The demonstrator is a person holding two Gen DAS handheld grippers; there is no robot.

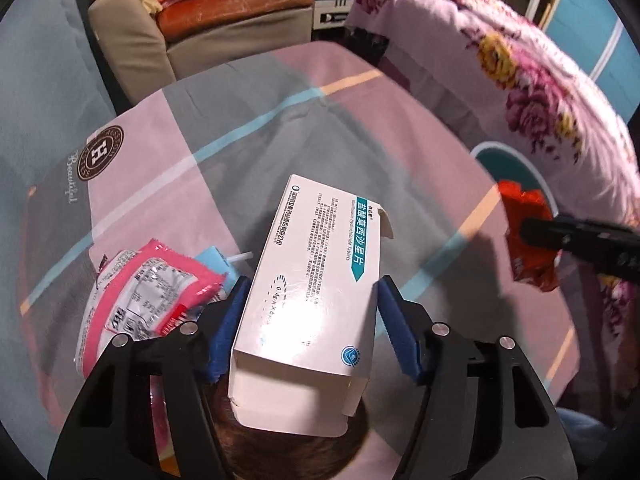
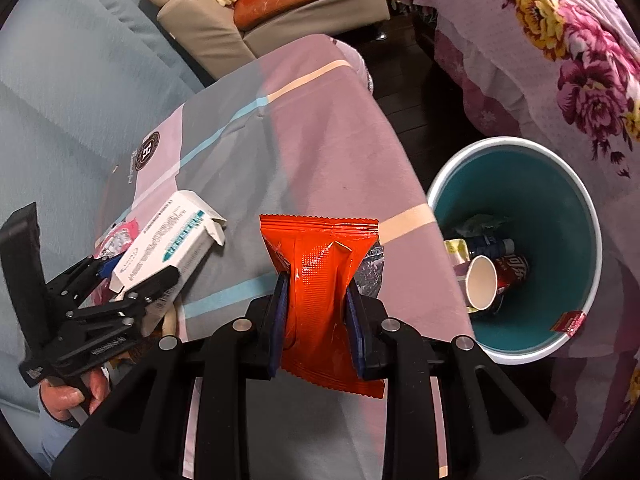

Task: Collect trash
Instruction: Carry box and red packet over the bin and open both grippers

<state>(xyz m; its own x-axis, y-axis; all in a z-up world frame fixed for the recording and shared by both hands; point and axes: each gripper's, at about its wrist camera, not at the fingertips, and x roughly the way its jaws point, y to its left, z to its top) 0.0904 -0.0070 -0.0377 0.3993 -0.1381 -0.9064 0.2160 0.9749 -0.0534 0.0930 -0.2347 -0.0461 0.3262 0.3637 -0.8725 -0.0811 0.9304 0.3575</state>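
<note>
one white box [image 1: 308,300] sits between left gripper [image 1: 312,300] pads.

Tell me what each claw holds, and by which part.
Right claw: orange snack wrapper, pinched across its middle. Left claw: white medicine box, flanked on its long sides near the open end; a firm grip cannot be told.
</note>
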